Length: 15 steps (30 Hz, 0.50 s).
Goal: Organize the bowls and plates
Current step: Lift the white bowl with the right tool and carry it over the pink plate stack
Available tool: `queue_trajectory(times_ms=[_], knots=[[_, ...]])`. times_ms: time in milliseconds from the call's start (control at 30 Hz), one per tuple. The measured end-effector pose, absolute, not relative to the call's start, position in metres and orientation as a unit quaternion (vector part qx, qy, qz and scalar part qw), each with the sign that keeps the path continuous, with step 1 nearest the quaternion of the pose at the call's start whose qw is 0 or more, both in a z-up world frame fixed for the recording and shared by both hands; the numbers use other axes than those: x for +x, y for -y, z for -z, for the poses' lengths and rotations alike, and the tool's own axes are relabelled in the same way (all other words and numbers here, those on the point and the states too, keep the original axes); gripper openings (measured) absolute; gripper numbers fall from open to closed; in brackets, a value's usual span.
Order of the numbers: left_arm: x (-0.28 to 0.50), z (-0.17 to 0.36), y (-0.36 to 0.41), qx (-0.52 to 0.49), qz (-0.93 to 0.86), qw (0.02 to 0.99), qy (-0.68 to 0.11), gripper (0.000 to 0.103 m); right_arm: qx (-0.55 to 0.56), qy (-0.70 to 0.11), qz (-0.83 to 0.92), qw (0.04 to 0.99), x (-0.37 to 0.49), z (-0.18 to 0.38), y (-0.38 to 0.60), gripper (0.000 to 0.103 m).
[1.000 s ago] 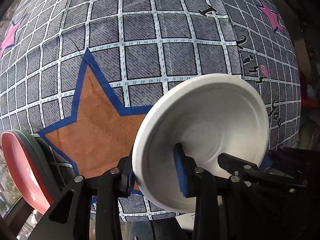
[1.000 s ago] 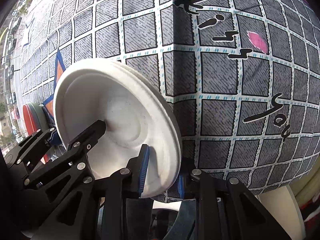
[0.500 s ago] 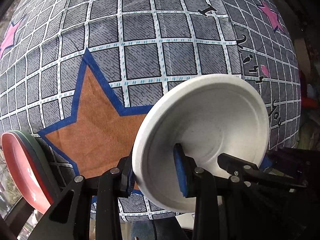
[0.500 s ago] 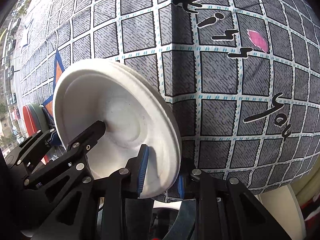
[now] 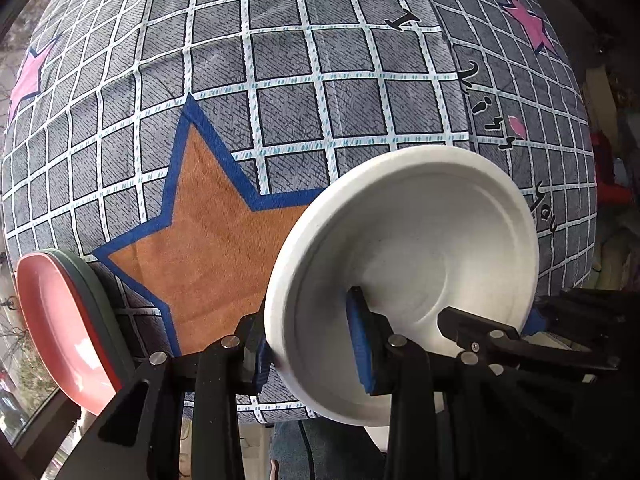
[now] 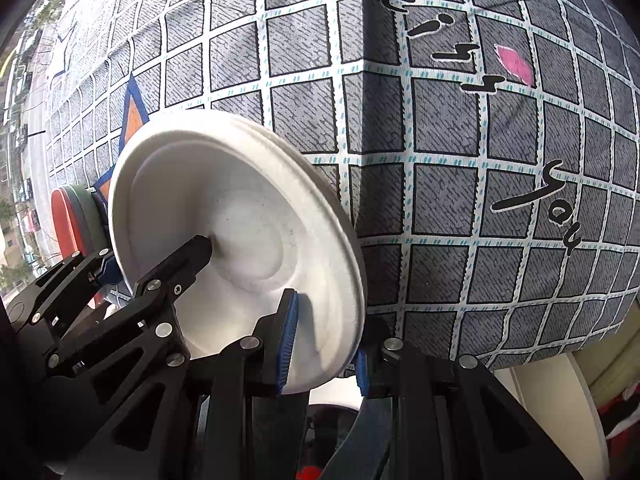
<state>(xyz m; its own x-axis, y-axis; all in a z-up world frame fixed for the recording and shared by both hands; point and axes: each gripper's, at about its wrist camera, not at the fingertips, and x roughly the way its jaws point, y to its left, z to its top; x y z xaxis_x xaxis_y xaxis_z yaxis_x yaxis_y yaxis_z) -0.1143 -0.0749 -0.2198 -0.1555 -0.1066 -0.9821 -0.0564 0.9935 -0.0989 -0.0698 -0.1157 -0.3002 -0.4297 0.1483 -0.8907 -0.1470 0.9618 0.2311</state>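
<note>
A white bowl point(image 5: 420, 252) is held tilted on edge above the table. My left gripper point(image 5: 312, 356) is shut on its left rim. My right gripper point(image 6: 322, 354) is shut on its opposite rim, and its black fingers point(image 5: 480, 328) reach in from the right in the left wrist view. The white bowl also shows in the right wrist view point(image 6: 240, 236). A red plate stacked on a grey-green plate point(image 5: 68, 320) sits at the table's near left edge; the stack shows small in the right wrist view point(image 6: 72, 216).
The table is covered by a grey checked cloth point(image 5: 280, 60) with an orange star point(image 5: 208, 232) and pink stars. A white surface point(image 6: 560, 408) lies below the table's right corner. Clutter stands off the right edge point(image 5: 612, 184).
</note>
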Motion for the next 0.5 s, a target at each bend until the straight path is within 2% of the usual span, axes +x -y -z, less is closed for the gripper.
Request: queue_trajectory(times_ms=[500], knots=[[-0.096,0.167,0.031,-0.07,0.002,0.687,-0.723,0.036,-0.031,-0.805,-0.164,0.57,-0.05,0.257,0.094,0.026]])
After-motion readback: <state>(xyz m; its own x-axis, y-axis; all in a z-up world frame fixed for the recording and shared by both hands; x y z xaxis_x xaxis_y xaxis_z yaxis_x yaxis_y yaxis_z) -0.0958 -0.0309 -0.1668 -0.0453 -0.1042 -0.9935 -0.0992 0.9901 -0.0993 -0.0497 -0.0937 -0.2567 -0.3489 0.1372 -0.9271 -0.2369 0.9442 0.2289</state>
